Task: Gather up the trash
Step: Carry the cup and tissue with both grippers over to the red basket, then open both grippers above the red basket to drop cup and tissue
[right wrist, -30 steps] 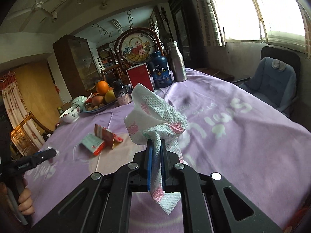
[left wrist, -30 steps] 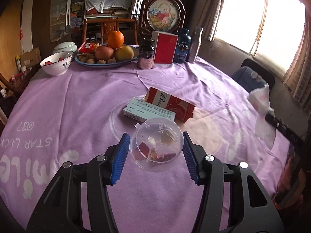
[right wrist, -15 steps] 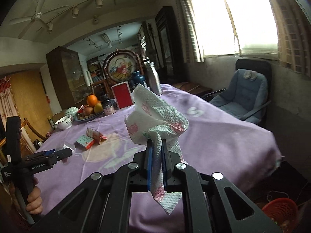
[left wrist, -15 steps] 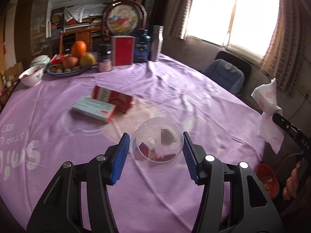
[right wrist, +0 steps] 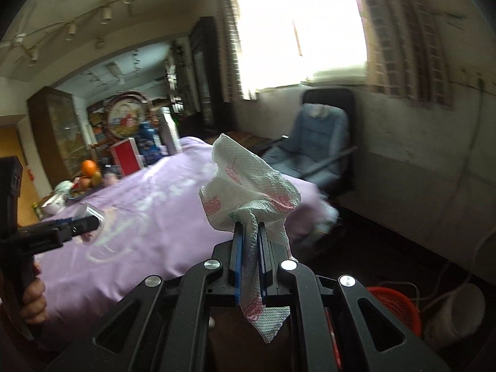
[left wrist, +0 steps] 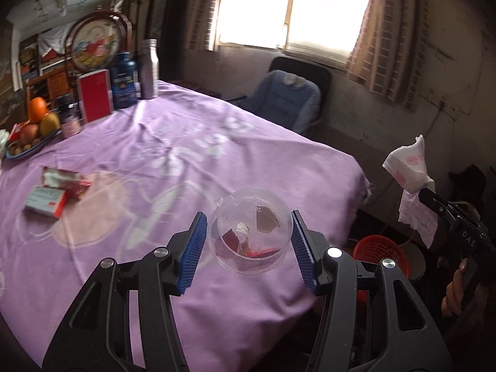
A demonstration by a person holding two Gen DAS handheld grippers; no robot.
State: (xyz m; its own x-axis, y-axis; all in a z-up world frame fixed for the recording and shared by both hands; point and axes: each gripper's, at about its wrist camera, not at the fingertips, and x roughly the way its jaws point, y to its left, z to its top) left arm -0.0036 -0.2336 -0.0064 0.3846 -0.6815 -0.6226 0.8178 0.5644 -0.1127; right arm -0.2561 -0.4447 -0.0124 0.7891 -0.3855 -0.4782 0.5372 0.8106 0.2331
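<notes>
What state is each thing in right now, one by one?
Left gripper: shut on clear cup.
Clear cup: held, scraps inside.
Right gripper: shut on paper napkin.
Paper napkin: crumpled, pinched between fingers.
Red basket: on floor beside the table.

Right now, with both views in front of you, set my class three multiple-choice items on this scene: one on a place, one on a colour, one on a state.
1. Where is the red basket?
A. on the table
B. on the floor past the table's edge
C. on the chair

2. What colour is the tablecloth?
A. purple
B. green
C. white

3. How is the right tool set?
A. wide open
B. shut on the paper towel
C. shut on the clear cup

Answers:
1 B: it sits low beside the table.
2 A: the cloth is purple with pale print.
3 B: the towel is pinched between its fingers; the left tool holds the cup.
</notes>
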